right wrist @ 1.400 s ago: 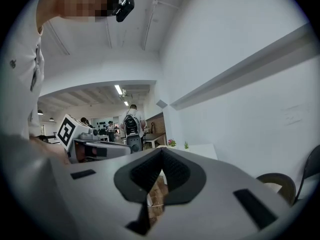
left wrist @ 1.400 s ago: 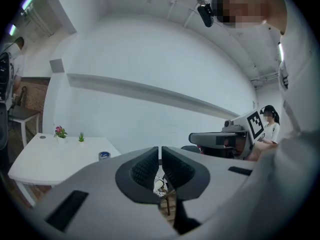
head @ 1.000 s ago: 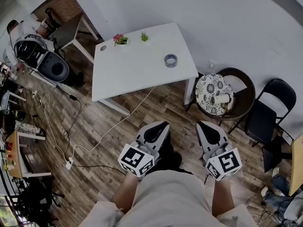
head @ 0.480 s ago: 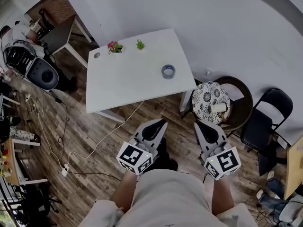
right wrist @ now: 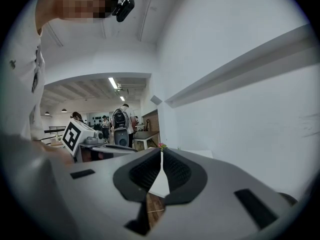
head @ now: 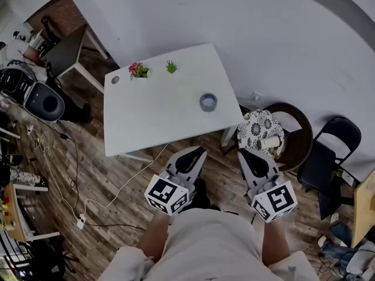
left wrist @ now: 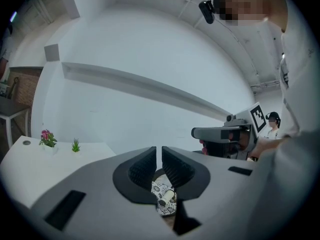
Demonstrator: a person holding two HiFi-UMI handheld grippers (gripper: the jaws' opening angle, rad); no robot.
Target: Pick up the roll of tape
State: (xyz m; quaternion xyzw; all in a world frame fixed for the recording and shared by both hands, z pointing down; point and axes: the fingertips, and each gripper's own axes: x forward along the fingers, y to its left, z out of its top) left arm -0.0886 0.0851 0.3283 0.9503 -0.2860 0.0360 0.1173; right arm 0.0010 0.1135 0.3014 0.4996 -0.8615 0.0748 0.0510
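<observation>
A grey roll of tape [head: 208, 102] lies flat near the right edge of the white table [head: 152, 116]. Both grippers hang over the wooden floor, short of the table's near edge and pointing at it. My left gripper [head: 192, 154] [left wrist: 158, 156] is shut with nothing between its fingers. My right gripper [head: 248, 156] [right wrist: 161, 156] is just starting to open; its tips still nearly meet and nothing is between them. Neither gripper view shows the tape. The table's top [left wrist: 30, 159] appears at the left of the left gripper view.
A pink flower pot [head: 138, 70], a small green plant [head: 171, 67] and a small round disc [head: 115, 79] stand at the table's far edge. A patterned round stool [head: 258, 124] with a cup, a dark tub chair [head: 296, 130] and a black folding chair [head: 328, 151] stand to the right. A white cable [head: 126, 180] crosses the floor.
The person has walked toward the table, carrying both grippers along. The table and tape sit lower and nearer in the head view. The tape stays put on the table.
</observation>
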